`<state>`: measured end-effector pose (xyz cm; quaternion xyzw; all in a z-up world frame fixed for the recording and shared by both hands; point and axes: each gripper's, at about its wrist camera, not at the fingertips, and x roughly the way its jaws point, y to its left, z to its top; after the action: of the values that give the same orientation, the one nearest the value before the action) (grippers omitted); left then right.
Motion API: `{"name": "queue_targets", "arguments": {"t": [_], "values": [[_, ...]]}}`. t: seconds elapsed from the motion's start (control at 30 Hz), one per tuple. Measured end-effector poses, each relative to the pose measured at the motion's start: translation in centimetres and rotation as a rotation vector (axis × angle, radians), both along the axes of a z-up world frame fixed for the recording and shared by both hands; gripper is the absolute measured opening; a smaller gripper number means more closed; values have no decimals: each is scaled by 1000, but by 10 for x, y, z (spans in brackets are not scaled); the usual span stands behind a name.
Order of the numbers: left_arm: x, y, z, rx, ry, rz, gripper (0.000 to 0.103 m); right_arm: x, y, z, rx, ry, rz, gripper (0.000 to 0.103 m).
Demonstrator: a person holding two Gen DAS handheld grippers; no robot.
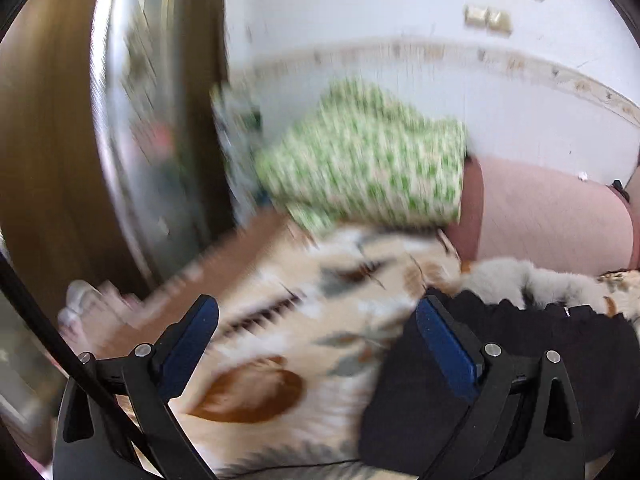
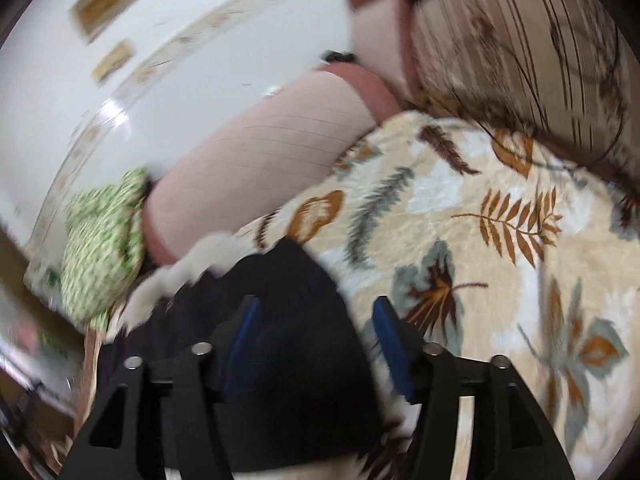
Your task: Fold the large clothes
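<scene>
One black fabric garment (image 2: 280,320) with a pale grey fluffy trim (image 1: 532,280) is lying in a heap on the cream plush blanket printed with brown and grey leaves (image 2: 500,208), near the blanket's edge by the pink headboard. That is the only piece of clothing showing in either view, and both pictures are smearing with motion blur.

The left gripper (image 1: 316,328) is standing with its jaws spread wide and nothing between them but blanket; one blue pad (image 1: 444,344) is sitting just in front of the black cloth, though whether it touches I cannot tell. The right gripper (image 2: 316,324) is hanging over the black heap with its jaws parted at a middling width. Black cloth is showing in the gap, but the pads are not pressing on it.

Counting the rest: one green-and-white patterned cushion (image 1: 368,160) is leaning at the end of one padded pink headboard (image 1: 552,216), touching it. Two pale framed plates (image 2: 112,20) are showing on the white wall (image 1: 400,12), one larger above one smaller. One striped beige pillow with dark line drawings (image 2: 520,40) is lying beyond the blanket in the right wrist view. No container is anywhere in the two views.
</scene>
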<state>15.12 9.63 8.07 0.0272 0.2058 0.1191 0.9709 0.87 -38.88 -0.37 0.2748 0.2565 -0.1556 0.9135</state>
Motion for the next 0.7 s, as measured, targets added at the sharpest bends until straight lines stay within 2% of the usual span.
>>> {"name": "queue_targets", "arguments": {"t": [0.07,0.23,0.3,0.4,0.53,0.63,0.7], "values": [[-34,-5,11,22,-59,-11,102,-14,38,7,-80,-7,52,74],[-103,-11,26,-25,-134,-91,103,-37,116,12,-217,-8,162,79],[-128,-15,26,-41,-173,-84,103,-47,138,14,-258,0,177,81],[-164,-24,22,-18,-207,-43,103,-62,160,15,-292,17,173,83],[-191,-35,11,-55,-145,-116,103,-85,175,13,-340,31,132,86],[-196,-44,-3,-94,-20,-209,103,-97,180,11,-374,50,97,87],[-196,-51,-11,-90,26,-225,103,-105,181,10,-373,64,81,88]]}}
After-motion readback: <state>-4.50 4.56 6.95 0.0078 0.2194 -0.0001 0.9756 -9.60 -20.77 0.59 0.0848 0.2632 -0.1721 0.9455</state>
